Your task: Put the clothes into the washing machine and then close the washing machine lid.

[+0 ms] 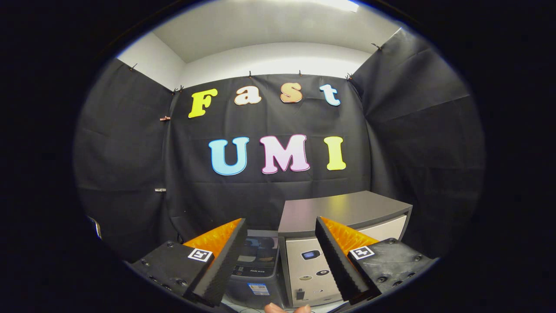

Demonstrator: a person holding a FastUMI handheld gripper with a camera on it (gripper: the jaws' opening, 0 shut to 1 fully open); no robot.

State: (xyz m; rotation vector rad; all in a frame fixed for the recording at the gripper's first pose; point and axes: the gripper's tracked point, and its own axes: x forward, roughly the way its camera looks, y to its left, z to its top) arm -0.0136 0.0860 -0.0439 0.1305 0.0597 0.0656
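Gripper fingers spread apart, nothing between them, held up facing the booth wall. Washing machine sits beyond the fingers, just left of a grey cabinet; its dark lid looks down, though partly hidden. No clothes spotted. Fits either clothes already inside with lid closed, or clothes elsewhere; can't settle which. Fingertips of a hand below.

Black cloth hangs on three sides as the booth wall, clipped along its top edge. Above the cloth, white wall and a pale ceiling show, with a bright lamp overhead. In front of the cloth stands a grey cabinet with a flat dark top and a lighter front.
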